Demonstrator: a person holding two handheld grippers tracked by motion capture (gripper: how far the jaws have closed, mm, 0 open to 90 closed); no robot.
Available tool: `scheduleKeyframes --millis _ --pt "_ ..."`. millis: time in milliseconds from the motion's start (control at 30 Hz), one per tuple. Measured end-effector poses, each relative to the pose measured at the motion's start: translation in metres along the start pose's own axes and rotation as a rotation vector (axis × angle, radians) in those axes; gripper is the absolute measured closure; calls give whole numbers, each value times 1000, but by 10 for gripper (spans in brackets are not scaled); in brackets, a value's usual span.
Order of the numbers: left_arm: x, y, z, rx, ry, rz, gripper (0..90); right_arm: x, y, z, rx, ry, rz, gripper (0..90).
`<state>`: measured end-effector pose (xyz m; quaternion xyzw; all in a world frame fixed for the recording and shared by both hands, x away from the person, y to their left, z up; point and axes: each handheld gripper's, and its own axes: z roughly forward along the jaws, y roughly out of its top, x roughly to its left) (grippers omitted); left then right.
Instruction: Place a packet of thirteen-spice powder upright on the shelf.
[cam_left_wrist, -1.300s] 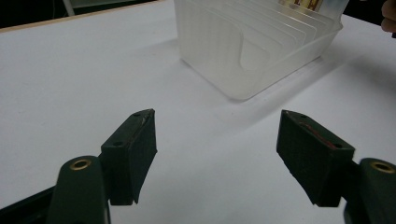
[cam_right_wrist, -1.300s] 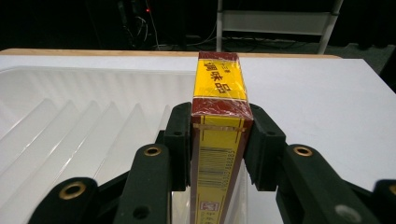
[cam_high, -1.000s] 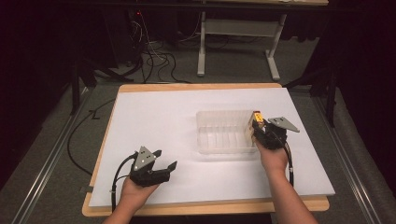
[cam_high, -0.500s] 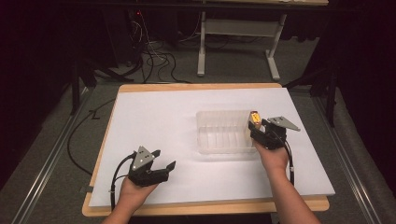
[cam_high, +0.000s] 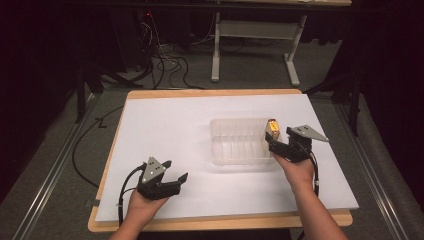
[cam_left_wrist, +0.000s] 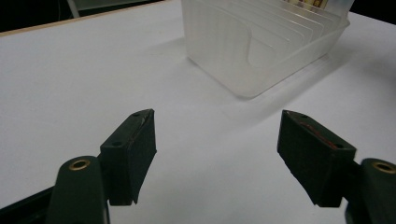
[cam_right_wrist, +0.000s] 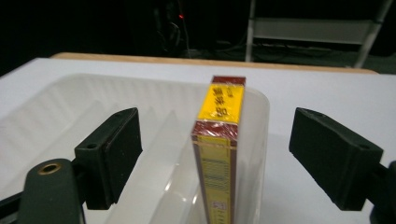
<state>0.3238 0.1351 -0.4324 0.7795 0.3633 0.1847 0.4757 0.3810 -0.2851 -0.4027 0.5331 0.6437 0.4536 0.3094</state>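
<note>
Between your right gripper's (cam_right_wrist: 215, 154) spread fingers (cam_right_wrist: 109, 156), the yellow box (cam_right_wrist: 218, 154) runs off the bottom edge, its small print too blurred to read.

You had one clear slotted tray (cam_high: 239, 142) on the table — one yellow-and-maroon box (cam_right_wrist: 219, 140) stood in it — and two grippers.

Wooden table (cam_high: 215, 93) stood at centre, its top covered by a white sheet (cam_high: 170, 130). Beyond the table's far edge: a tangle of black cables (cam_high: 165, 65) on grey floor and a white metal stand (cam_high: 250, 45). A red indicator light (cam_high: 146, 13) glowed farther behind. A metal floor rail (cam_high: 50, 175) ran along the table's left.
</note>
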Motion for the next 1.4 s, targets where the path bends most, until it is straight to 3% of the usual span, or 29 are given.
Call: scheduleKeyframes --millis 233,367,533,633,767,800,833,867,900,1033,1167,1400 --pt "-1 -1 2 3 3 2 285 9 6 -28 -40 84 -55 165" --pt "-2 -1 1 -7 2 2 287 20 3 -42 -41 163 -90 147" --pt "-8 -2 2 1 -22 0 286 39 -8 -60 -94 231 -144 136" --pt "-15 -3 6 9 -33 14 273 48 -20 -63 -76 269 -172 123" --pt "-24 -7 15 49 -41 47 244 49 -56 -60 -55 234 -201 110" --pt "-26 -8 18 61 -43 51 234 48 -69 -58 -33 221 -218 111" --pt "-27 -9 21 70 -45 50 226 47 -76 -54 23 240 -235 95" --pt "-28 -9 24 80 -45 53 217 47 -79 -50 81 259 -243 57" --pt "-30 -10 26 85 -44 52 208 46 -79 -47 95 249 -255 51" --pt "-34 -10 32 102 -42 65 188 39 -74 -46 48 255 -170 61" --pt "-33 -10 33 101 -38 63 188 38 -78 -45 69 259 -179 57" --pt "-25 -12 31 96 -32 29 190 32 -75 -43 53 252 -90 62"
